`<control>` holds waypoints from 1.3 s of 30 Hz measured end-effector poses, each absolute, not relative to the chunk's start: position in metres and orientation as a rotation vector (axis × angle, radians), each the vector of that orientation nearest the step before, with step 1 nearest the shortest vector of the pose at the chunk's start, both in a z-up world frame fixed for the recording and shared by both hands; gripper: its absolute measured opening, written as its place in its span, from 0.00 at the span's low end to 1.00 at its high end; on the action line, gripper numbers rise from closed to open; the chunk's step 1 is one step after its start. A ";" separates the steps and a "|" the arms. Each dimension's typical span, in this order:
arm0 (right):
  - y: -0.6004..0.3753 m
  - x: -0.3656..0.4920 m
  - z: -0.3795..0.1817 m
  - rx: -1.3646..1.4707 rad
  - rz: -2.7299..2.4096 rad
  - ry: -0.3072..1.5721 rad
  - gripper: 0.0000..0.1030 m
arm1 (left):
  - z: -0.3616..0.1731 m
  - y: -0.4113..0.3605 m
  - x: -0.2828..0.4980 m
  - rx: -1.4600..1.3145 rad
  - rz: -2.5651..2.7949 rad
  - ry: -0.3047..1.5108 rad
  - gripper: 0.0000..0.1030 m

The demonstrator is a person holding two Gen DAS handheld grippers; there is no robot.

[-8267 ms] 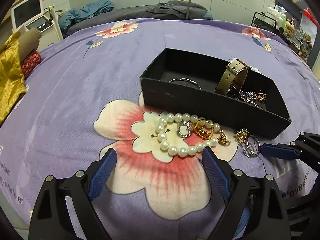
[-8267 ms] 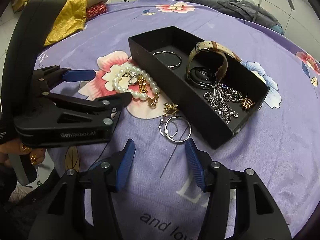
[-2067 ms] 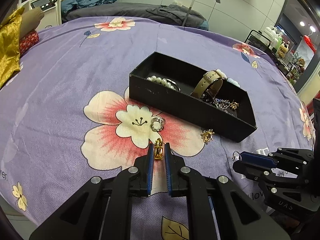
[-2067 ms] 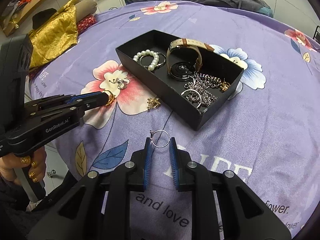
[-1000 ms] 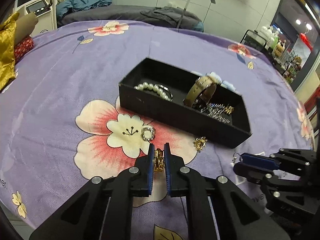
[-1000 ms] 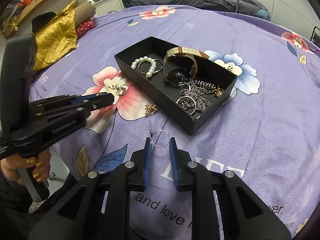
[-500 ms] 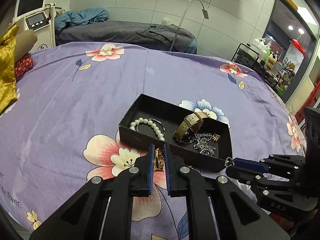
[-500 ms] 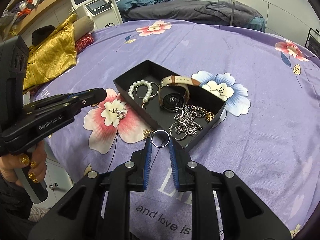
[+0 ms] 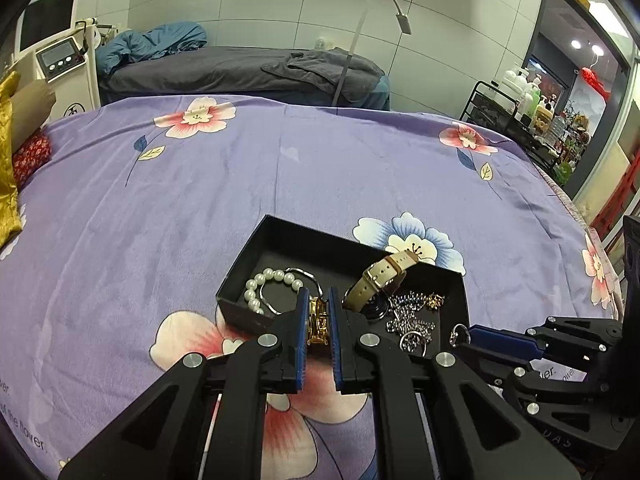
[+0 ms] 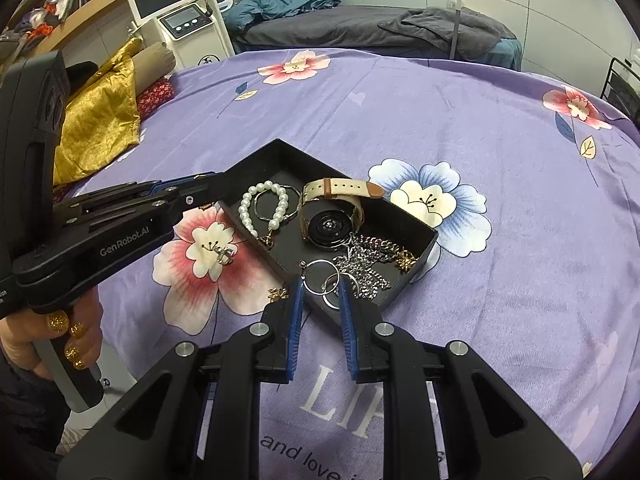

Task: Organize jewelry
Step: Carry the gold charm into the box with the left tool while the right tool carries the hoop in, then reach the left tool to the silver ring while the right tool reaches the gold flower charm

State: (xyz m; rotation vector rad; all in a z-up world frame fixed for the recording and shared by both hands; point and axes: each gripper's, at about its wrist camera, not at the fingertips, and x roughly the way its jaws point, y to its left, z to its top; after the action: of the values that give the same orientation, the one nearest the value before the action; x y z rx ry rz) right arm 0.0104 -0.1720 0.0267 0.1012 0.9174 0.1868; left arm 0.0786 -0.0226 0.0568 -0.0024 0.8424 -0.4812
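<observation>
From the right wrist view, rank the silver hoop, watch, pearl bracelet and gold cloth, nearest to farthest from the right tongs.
1. Silver hoop, gripped between the right tongs.
2. Watch, just beyond, mid black box.
3. Pearl bracelet, farther left in the box.
4. Gold cloth, far left, off the box.

A silver hoop (image 10: 319, 277) is pinched in the right gripper (image 10: 319, 289) above the near edge of the black box (image 10: 416, 222). Pearls (image 10: 262, 208), a watch (image 10: 332, 210) and chains (image 10: 368, 260) are seen inside. The left gripper (image 10: 218, 190) is held at the box's left corner.
</observation>
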 end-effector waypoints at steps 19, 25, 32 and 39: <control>-0.190 0.035 0.012 0.154 0.128 0.934 0.19 | 0.042 -0.049 0.107 0.065 -0.442 0.862 0.22; -0.195 0.035 0.012 0.170 0.116 0.917 0.36 | 0.049 -0.043 0.109 0.069 -0.393 0.813 0.56; -0.194 0.030 0.015 0.156 0.102 0.909 0.42 | 0.050 -0.013 0.106 0.009 -0.275 0.810 0.91; -0.190 0.019 0.024 0.147 0.104 0.887 0.42 | 0.044 0.021 0.094 -0.046 -0.217 0.833 0.92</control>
State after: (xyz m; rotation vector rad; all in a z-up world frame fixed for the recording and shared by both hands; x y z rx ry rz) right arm 0.0186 -0.1905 0.0235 0.1470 0.8871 0.1041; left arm 0.0944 0.0207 0.0440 -0.0462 0.8325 -0.2166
